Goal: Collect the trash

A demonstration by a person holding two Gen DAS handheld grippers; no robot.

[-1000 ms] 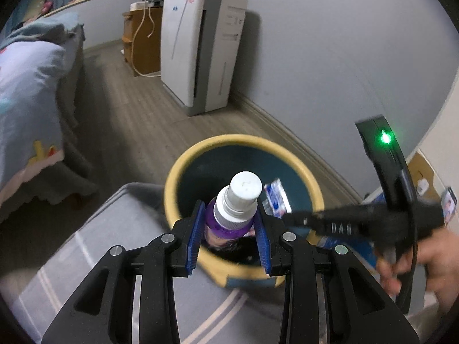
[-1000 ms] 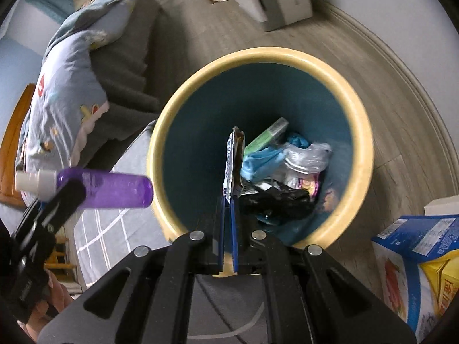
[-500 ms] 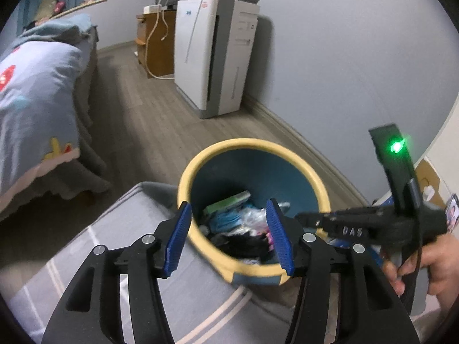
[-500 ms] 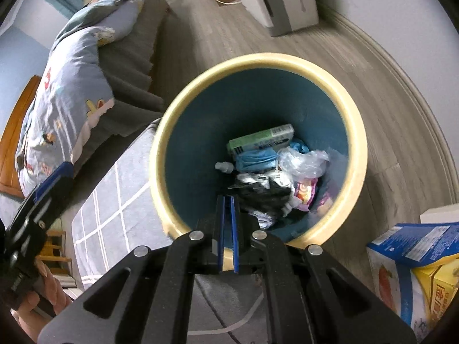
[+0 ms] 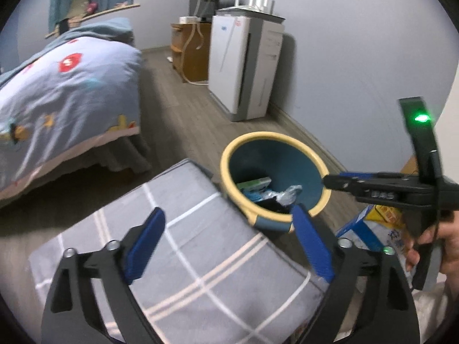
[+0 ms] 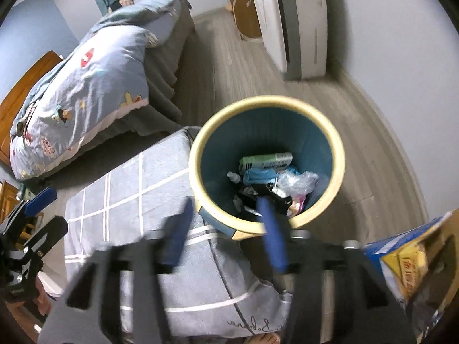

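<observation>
A blue bin with a cream rim (image 5: 229, 154) (image 6: 338, 154) stands on the floor beside a grey checked cushion (image 5: 200, 258) (image 6: 137, 189). It holds trash: a green-and-white box (image 6: 265, 160), blue crumpled wrapping (image 6: 258, 175), clear plastic (image 6: 295, 182) and dark pieces. My left gripper (image 5: 226, 233) is open and empty above the cushion, short of the bin. My right gripper (image 6: 225, 230) is open and empty above the bin's near rim; in the left wrist view it (image 5: 325, 179) reaches over the bin from the right.
A bed with a blue quilt (image 5: 63, 86) (image 6: 86, 80) lies to the left. A white air purifier (image 5: 243, 66) (image 6: 289, 20) and a wooden cabinet (image 5: 186, 48) stand by the wall. A blue and yellow snack box (image 6: 407, 255) (image 5: 370, 229) sits right of the bin.
The left gripper let the purple spray bottle fall into the bin, opened wide and drew back. The right gripper dropped its flat wrapper, then opened and pulled back.
</observation>
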